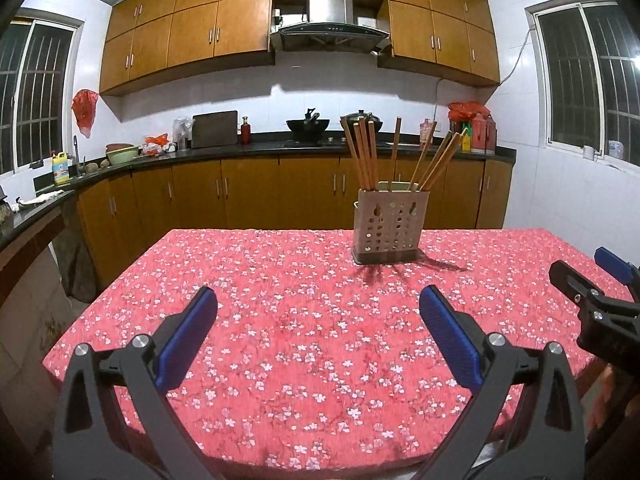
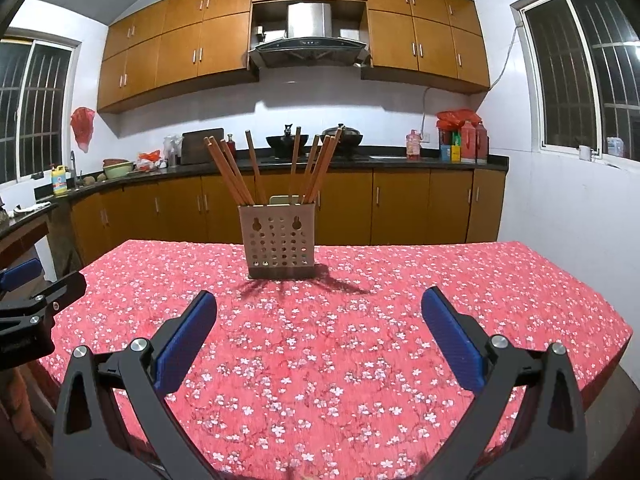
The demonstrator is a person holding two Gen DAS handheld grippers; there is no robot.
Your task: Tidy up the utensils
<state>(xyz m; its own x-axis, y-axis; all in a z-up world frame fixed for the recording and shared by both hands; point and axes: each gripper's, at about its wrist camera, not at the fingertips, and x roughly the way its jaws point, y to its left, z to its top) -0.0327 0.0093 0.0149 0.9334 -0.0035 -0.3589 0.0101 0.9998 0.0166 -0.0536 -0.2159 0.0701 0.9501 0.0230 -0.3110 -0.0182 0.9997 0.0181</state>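
Kitchen setting: wooden cabinets (image 1: pixel 192 36) line the far wall above and below a dark countertop (image 1: pixel 256 148), with a range hood (image 1: pixel 330 32) at centre and a barred window on either side. Nearer to me stands a table covered by a red floral tablecloth (image 1: pixel 280 320).

Toward the far edge of the cloth, a perforated metal utensil holder (image 1: pixel 387 224) stands upright. Its wooden chopsticks (image 1: pixel 362 152) fan outward, handles up: some lean left, one stands nearly vertical, others lean right. In the right wrist view the same holder (image 2: pixel 279 240) lies almost straight ahead, with the chopsticks (image 2: pixel 232 172) spread above it.

My left gripper (image 1: pixel 318 310) hovers over the near part of the cloth, its blue-padded fingers (image 1: pixel 188 332) spread wide and holding nothing. My right gripper (image 2: pixel 319 316) is likewise spread, its blue pads (image 2: pixel 452 336) apart and empty. Each is well apart from the holder.

At the right edge of the left wrist view, part of my right gripper (image 1: pixel 600 296) is visible; at the left edge of the right wrist view, part of my left gripper (image 2: pixel 36 304) appears.
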